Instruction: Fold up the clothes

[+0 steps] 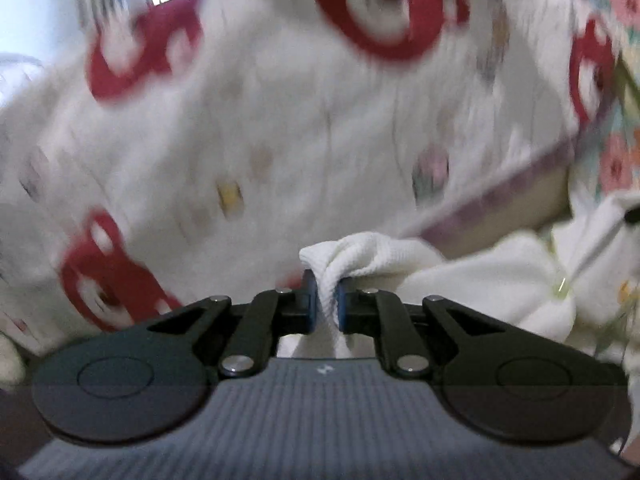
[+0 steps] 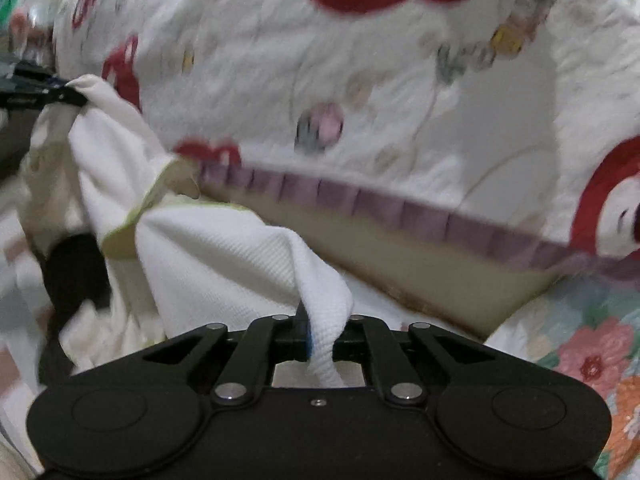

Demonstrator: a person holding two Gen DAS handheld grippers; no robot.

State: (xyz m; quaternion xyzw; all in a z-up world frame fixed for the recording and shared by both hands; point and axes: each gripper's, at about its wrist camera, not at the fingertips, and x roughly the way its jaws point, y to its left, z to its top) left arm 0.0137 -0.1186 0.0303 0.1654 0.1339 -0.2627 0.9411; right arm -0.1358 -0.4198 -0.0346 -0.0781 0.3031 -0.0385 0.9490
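There were two black two-finger grippers and one white waffle-knit garment (image 1: 420,264) strung between them. On the left, the left gripper (image 1: 324,300) had its blue-padded fingers (image 1: 309,296) nearly together, a bunched corner of that garment pinched between them and spilling out above. From the right wrist view, the same gripper showed only as a dark sliver at the far left edge, cut off by the frame, with a pale tip of cloth at its end. The garment (image 2: 224,248) sagged from there across to the right gripper (image 2: 324,334), whose jaws were likewise drawn in tight on a fold of the fabric (one blue pad just peeking out beside it). A yellow-green trim ran along one garment edge.

Behind it all lay one white quilted bedspread with big red cartoon prints (image 1: 280,120), edged by a purple ruffle (image 2: 400,208); its small pastel motifs were too blurred to read. A floral-patterned sheet (image 2: 592,356) showed at the right, partly cut off.
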